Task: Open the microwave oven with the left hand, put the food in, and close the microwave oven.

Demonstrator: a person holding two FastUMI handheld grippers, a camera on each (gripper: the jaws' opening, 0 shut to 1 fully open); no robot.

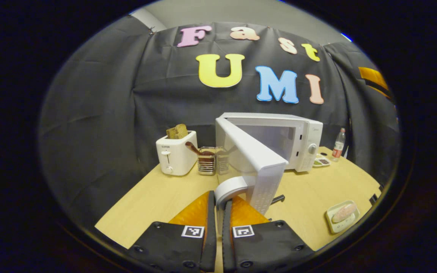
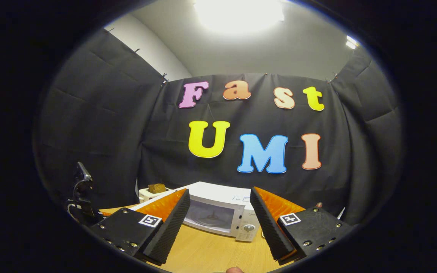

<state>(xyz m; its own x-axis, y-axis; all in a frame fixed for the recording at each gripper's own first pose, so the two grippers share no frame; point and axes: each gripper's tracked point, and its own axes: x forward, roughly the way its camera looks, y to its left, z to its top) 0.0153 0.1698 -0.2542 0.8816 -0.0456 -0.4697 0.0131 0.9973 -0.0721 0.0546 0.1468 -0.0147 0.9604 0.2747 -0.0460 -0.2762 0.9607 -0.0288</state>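
Note:
In the left gripper view the white microwave (image 1: 305, 140) stands at the back of the table. Its door (image 1: 258, 159) is swung out towards me, edge on. My left gripper (image 1: 219, 197) is shut on the door's curved white handle (image 1: 233, 185), orange fingers (image 1: 195, 212) pressed to either side. The food, a pale roll on a small white tray (image 1: 341, 217), lies near the table's right front edge. In the right gripper view my right gripper (image 2: 220, 193) hovers open and holds nothing, facing the microwave (image 2: 218, 216), whose cavity shows.
A white toaster (image 1: 176, 153) with bread stands left of the microwave, with two glass holders (image 1: 207, 161) beside it. A small dish (image 1: 321, 162) and a bottle (image 1: 339, 144) sit to the microwave's right. The wooden table (image 1: 154, 197) has open surface at the front left.

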